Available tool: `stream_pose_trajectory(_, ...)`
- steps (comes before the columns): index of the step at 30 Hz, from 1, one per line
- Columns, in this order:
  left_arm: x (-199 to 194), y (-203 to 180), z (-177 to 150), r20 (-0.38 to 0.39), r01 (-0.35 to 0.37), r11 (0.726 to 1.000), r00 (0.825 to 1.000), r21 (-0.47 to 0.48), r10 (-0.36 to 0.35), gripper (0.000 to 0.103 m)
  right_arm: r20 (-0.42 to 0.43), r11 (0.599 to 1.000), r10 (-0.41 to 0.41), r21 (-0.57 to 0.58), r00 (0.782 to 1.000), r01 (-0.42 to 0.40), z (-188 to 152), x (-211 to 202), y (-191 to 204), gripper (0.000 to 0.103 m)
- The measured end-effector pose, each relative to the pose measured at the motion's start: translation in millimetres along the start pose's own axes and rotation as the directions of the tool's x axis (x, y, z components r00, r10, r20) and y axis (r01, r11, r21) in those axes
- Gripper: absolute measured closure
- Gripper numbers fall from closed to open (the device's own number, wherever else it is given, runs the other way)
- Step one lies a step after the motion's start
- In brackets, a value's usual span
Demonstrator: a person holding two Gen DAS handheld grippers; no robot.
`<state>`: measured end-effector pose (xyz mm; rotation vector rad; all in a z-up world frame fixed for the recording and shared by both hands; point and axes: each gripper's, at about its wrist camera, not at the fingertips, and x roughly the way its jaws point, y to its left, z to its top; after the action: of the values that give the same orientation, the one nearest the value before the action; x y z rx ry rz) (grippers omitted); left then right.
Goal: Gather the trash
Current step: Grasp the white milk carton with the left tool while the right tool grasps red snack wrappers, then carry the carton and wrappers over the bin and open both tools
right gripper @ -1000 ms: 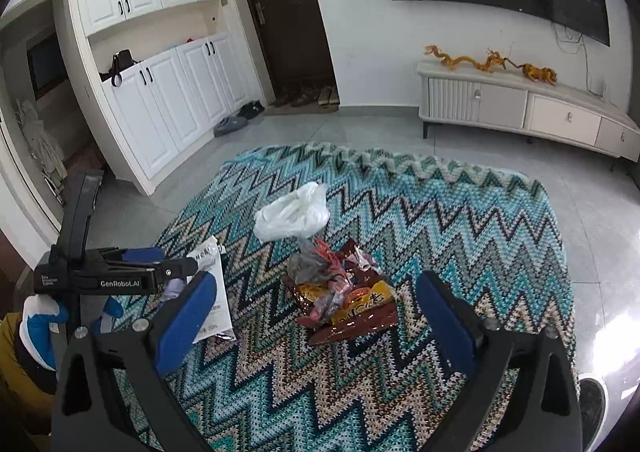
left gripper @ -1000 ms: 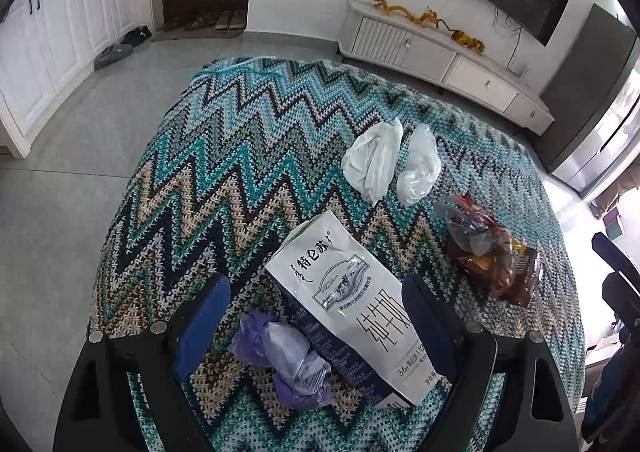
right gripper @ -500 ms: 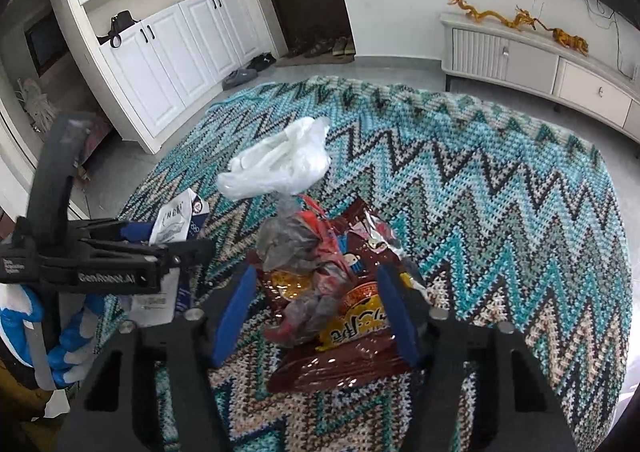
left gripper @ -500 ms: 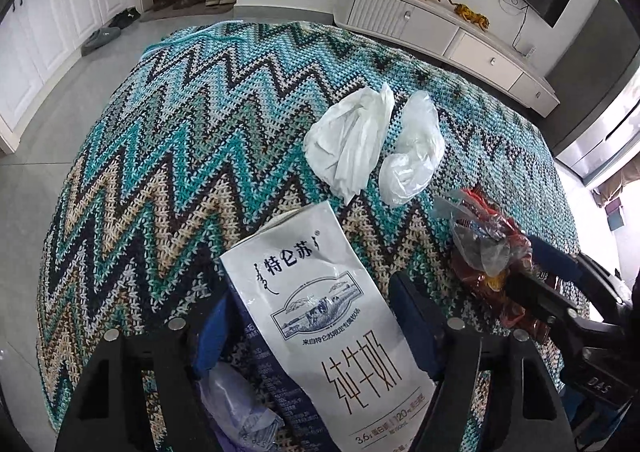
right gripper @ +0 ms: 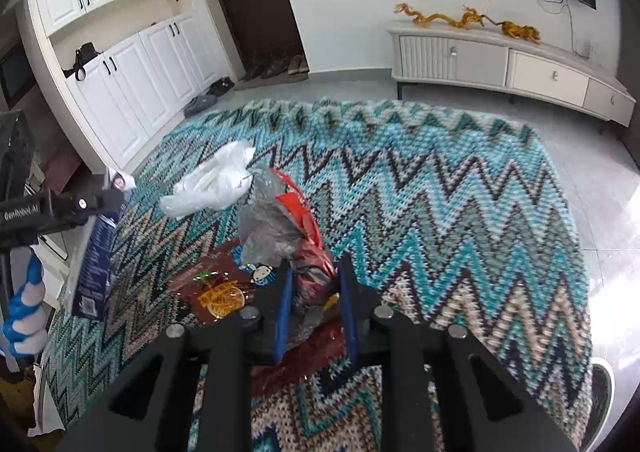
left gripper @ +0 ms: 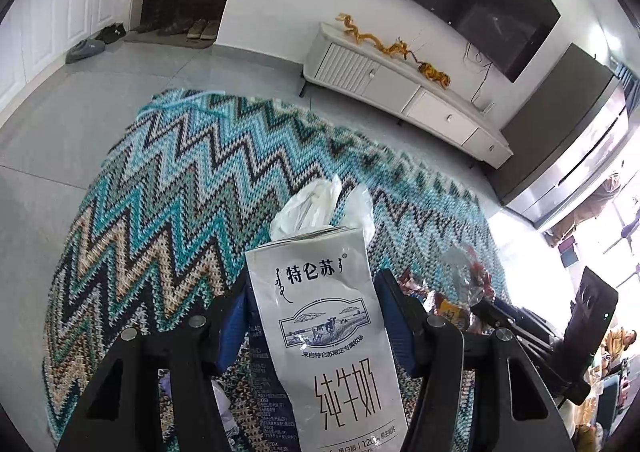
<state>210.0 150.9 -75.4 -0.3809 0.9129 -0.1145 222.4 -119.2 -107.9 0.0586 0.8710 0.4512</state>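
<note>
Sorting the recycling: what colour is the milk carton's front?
Silver-grey milk carton with dark print, clearest in left wrist view.

On the rug (right gripper: 440, 192), the plastic bag (right gripper: 208, 184) lies at ten o'clock of the wrapper pile (right gripper: 280, 236); the milk carton (right gripper: 94, 264) at nine o'clock.

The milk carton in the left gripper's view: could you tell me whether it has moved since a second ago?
Yes. The milk carton has come up off the zigzag rug into the left gripper, hiding more of the white plastic bag.
</note>
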Motion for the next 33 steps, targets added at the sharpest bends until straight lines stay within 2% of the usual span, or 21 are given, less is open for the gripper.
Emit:
stream_pose_trajectory(7,-72.6,-3.2,19.4,0.154,0.036,0.999,0.987,0.001,-0.036,0.045,0.100,1.000,0.009,-0.016,0.995,-0.008,1.8,-50.0,11.0,0.082)
stream_pose_trajectory(11,-102.7,-5.9,20.5,0.207,0.071,0.997,0.976,0.001,-0.069,0.045,0.144,1.000,0.020,-0.023,0.989,-0.017,0.3,-75.4,17.7,0.082)
stream_pose_trajectory(16,-116.7,-6.0,15.2,0.202,0.143,0.990,0.969,0.000,-0.140,0.045,0.179,0.999,0.029,-0.027,0.983,-0.025,-6.6,-99.7,24.0,0.082)
stream_pose_trajectory(23,-130.1,-18.7,-0.5,0.207,0.224,0.973,0.951,0.060,-0.232,0.045,0.224,0.999,0.029,-0.030,0.974,-0.023,-15.1,-129.9,21.5,0.082)
stream_pose_trajectory(28,-135.9,-24.0,-2.5,0.223,0.239,0.968,0.942,0.083,-0.251,0.045,0.256,0.999,0.028,-0.022,0.966,-0.024,-20.6,-146.9,13.0,0.082)
stream_pose_trajectory(33,-134.6,-29.0,0.5,0.228,0.227,0.971,0.944,0.079,-0.240,0.045,0.289,1.000,0.018,-0.007,0.957,-0.016,-26.7,-161.9,-4.1,0.082)
